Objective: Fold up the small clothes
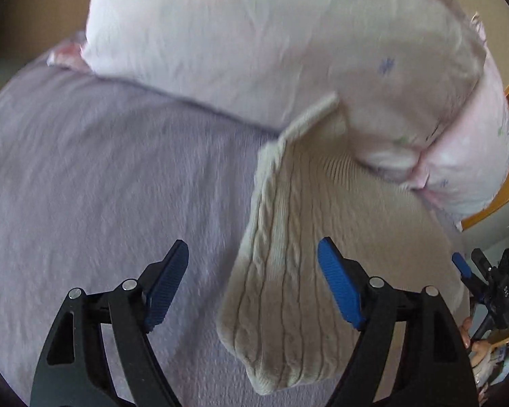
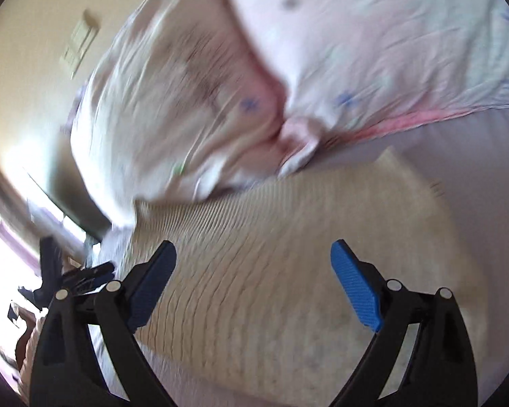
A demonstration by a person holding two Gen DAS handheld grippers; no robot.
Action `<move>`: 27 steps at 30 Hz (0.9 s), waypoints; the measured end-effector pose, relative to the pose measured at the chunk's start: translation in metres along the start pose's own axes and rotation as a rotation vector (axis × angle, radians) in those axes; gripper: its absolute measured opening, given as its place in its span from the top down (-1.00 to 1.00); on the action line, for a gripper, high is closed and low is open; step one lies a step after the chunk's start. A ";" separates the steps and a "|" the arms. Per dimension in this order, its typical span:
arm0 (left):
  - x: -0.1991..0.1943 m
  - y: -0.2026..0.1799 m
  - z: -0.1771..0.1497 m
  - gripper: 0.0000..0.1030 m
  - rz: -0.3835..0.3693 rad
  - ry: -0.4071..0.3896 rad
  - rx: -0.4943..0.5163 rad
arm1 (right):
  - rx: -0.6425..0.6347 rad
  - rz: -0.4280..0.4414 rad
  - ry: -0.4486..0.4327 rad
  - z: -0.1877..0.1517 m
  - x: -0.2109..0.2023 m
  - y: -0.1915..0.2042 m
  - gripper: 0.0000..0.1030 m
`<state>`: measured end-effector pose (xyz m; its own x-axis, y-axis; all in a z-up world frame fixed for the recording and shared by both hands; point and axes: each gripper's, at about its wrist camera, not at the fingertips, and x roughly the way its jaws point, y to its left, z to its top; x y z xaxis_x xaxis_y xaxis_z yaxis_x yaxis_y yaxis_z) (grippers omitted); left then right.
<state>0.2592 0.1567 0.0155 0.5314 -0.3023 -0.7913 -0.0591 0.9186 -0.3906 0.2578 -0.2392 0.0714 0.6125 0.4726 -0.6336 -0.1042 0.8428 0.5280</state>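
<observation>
Sweater: your beige cable-knit sweater point(image 1: 288, 254) lies flat on the lavender bed sheet point(image 1: 101, 176); in your left wrist view it fills the area from the centre toward 5 o'clock, its ribbed hem running up toward 1 o'clock.
Sweater, right view: the same knit point(image 2: 271, 271) spreads under and ahead of your right claw, blurred by motion, so you cannot read the cable pattern there.
Left gripper: your left gripper point(image 1: 252, 281) stands with its blue pads point(image 1: 339, 288) spread wide and nothing between them; the right-hand pad sits over the sweater, the other over bare sheet. Whether it touches the fabric cannot be told.
Right gripper: your right gripper point(image 2: 252, 281) is likewise spread apart and holds nothing, with the knit showing in the gap.
Other claw in view: at 4 o'clock in your left view the right claw's blue tip shows just past the sweater's edge.
Containers: none can be made out in either view.
Surface: the sheet covers the bed; a pale pink floral pillow point(image 1: 254, 51) lies at 12 o'clock, its lower corner overlapping the sweater's ribbed hem.
Second pillow: in your right view a second pink pillow point(image 2: 169, 108) lies at 10 o'clock, touching the first.
Room: a cream wall point(image 2: 34, 68) with a light switch plate point(image 2: 79, 39) sits at 10 o'clock; bright window light shows at 8 o'clock; a wooden bed frame point(image 1: 492, 200) edges your left view at 3 o'clock.
</observation>
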 end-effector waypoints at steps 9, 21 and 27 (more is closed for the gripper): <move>0.026 -0.009 0.013 0.30 -0.169 0.011 -0.102 | -0.014 0.026 0.006 -0.010 -0.007 0.005 -0.80; -0.034 -0.173 0.031 0.69 -0.221 -0.019 0.018 | 0.072 0.083 -0.188 -0.017 -0.102 -0.050 -0.80; 0.057 -0.327 -0.012 0.66 -0.356 0.147 0.086 | 0.160 0.008 -0.253 -0.034 -0.148 -0.095 -0.80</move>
<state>0.2989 -0.1642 0.0922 0.3788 -0.6335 -0.6747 0.1812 0.7657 -0.6172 0.1501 -0.3803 0.0958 0.7903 0.3826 -0.4786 0.0027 0.7789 0.6272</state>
